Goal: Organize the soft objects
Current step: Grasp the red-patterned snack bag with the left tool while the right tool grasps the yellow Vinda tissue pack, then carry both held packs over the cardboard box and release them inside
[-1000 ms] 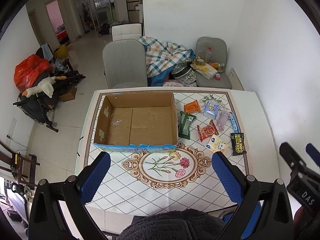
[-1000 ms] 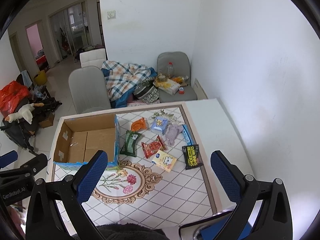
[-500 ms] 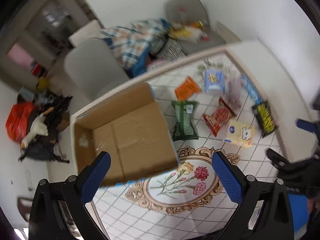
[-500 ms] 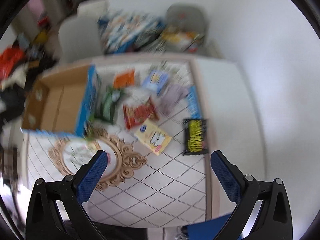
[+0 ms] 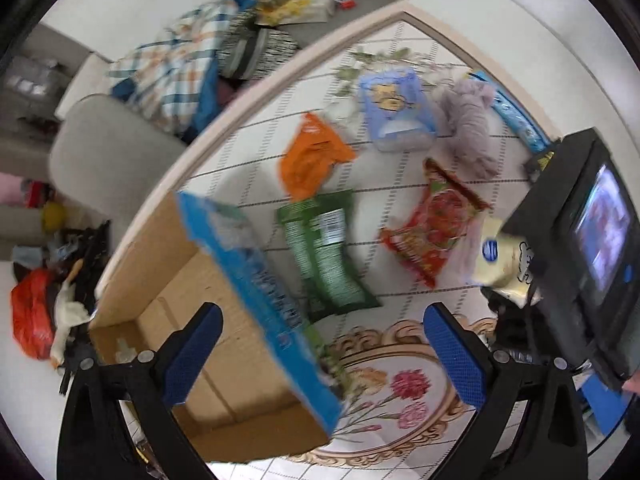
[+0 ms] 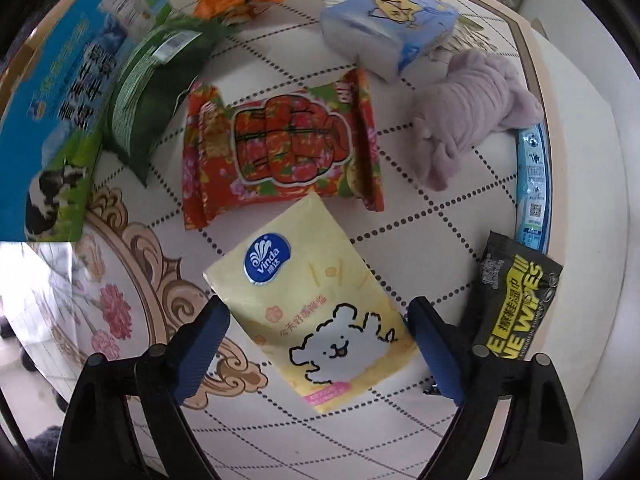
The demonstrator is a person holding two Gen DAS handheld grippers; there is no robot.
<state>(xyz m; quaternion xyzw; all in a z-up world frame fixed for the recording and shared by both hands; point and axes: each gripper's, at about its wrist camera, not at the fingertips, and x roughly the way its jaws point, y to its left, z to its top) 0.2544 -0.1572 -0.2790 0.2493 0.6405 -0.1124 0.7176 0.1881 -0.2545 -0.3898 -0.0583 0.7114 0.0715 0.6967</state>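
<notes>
Over the yellow tissue pack (image 6: 320, 312), right gripper (image 6: 318, 354) jaws gape, seemingly untouching.

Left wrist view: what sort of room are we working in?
Most likely a lived-in home dining area: a table under a floral tile-pattern cover, grey upholstered chairs beside it, and a plaid blanket heaped on one seat.

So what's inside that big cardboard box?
The cardboard box shows only its brown floor and something small and clear near the left corner. The blue wall hides the near inside edge.
</notes>
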